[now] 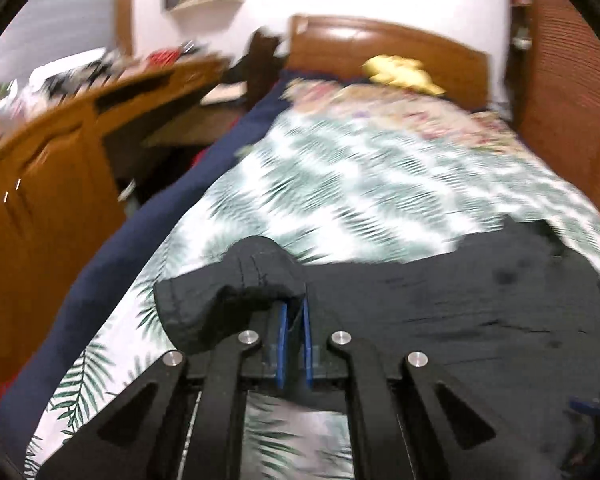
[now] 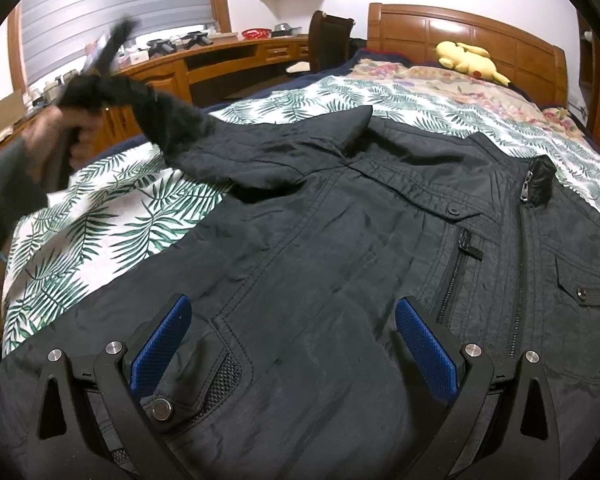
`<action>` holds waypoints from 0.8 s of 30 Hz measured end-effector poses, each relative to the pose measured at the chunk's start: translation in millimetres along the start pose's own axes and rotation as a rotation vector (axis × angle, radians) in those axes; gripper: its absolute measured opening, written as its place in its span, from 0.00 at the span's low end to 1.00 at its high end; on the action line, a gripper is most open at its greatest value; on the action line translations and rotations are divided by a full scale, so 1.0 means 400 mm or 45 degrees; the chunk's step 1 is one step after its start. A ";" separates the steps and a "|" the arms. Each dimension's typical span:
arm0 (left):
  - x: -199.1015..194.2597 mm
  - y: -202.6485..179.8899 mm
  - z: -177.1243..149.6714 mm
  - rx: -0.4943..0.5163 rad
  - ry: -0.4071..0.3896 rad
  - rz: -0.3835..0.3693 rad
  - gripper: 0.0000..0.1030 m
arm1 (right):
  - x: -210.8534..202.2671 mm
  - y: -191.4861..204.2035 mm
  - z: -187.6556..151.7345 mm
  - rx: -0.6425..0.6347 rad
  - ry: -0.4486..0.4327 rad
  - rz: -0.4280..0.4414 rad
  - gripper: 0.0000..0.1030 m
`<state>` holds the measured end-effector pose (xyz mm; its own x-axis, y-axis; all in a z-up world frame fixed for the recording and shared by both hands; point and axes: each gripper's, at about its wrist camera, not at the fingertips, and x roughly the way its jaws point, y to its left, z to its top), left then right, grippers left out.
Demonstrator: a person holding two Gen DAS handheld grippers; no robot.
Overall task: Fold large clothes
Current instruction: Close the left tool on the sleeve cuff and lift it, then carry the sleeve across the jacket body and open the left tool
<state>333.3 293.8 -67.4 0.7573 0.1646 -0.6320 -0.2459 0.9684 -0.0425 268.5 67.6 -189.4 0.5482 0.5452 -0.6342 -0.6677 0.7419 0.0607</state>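
A large black jacket (image 2: 340,240) lies front up on the leaf-print bedspread (image 2: 112,232), zipper (image 2: 520,264) closed, collar toward the headboard. My left gripper (image 1: 294,308) is shut on the jacket's left sleeve cuff (image 1: 256,268). In the right wrist view the left gripper (image 2: 88,76) holds that sleeve (image 2: 172,120) lifted off the bed at the left. My right gripper (image 2: 292,336) is open and empty, hovering just above the jacket's lower front near a snap pocket (image 2: 188,392).
A yellow plush toy (image 2: 468,60) lies by the wooden headboard (image 2: 480,36). A floral quilt (image 2: 440,84) covers the bed's far end. A wooden desk (image 2: 220,60) with clutter and a chair (image 2: 330,40) stand to the left of the bed.
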 end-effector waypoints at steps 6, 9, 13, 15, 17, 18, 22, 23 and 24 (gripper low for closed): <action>-0.177 -0.215 0.013 0.134 -0.065 -0.187 0.02 | -0.086 -0.036 -0.003 0.080 -0.096 -0.035 1.00; -0.242 -0.306 -0.012 0.201 -0.076 -0.257 0.02 | -0.136 -0.047 -0.020 0.072 -0.106 -0.059 1.00; -0.300 -0.397 -0.060 0.242 -0.074 -0.340 0.02 | -0.190 -0.081 -0.035 0.079 -0.098 -0.108 1.00; -0.314 -0.427 -0.094 0.274 -0.079 -0.339 0.02 | -0.224 -0.108 -0.045 0.100 -0.101 -0.139 1.00; -0.317 -0.440 -0.130 0.255 -0.074 -0.350 0.02 | -0.257 -0.137 -0.051 0.138 -0.110 -0.161 1.00; -0.317 -0.438 -0.151 0.230 -0.058 -0.368 0.02 | -0.279 -0.154 -0.053 0.161 -0.118 -0.169 1.00; -0.329 -0.443 -0.227 0.198 -0.058 -0.371 0.02 | -0.341 -0.172 -0.060 0.178 -0.155 -0.196 1.00; -0.334 -0.448 -0.242 0.191 -0.059 -0.368 0.02 | -0.351 -0.172 -0.060 0.176 -0.160 -0.205 1.00; -0.333 -0.446 -0.257 0.186 -0.049 -0.360 0.02 | -0.359 -0.170 -0.061 0.176 -0.161 -0.210 1.00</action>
<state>214.1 79.7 -55.1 0.8062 -0.1104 -0.5813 0.0647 0.9930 -0.0989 222.9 -70.8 -121.2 0.7085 0.4507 -0.5430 -0.4936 0.8664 0.0751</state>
